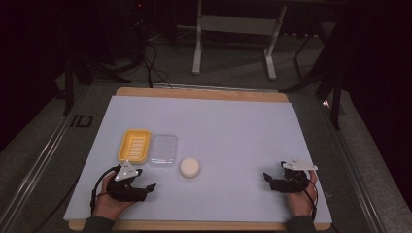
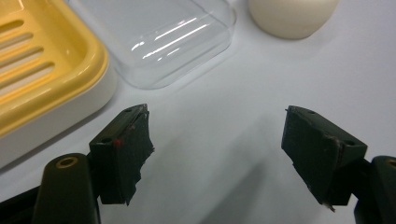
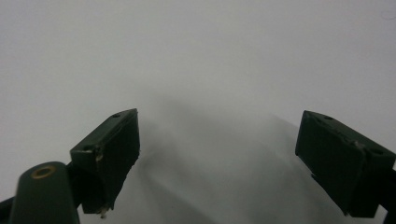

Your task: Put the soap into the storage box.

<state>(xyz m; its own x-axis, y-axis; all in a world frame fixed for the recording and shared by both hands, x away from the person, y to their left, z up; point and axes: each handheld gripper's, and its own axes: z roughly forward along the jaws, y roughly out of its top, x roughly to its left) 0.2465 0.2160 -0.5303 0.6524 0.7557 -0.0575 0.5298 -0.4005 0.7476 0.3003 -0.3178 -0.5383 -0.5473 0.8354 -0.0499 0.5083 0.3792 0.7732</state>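
Left gripper spread, empty, near front-left corner | right gripper spread, empty, near front-right corner | soap left of centre, beside clear lid, yellow dish | advised: straddle soap squarely, pinch gently.

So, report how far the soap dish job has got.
Nothing looks done yet. The soap bar, clear lid and yellow soap dish lie apart in a row on the white mat. The left gripper is open and empty near them; the right gripper is open over bare mat. All of the handling is left.
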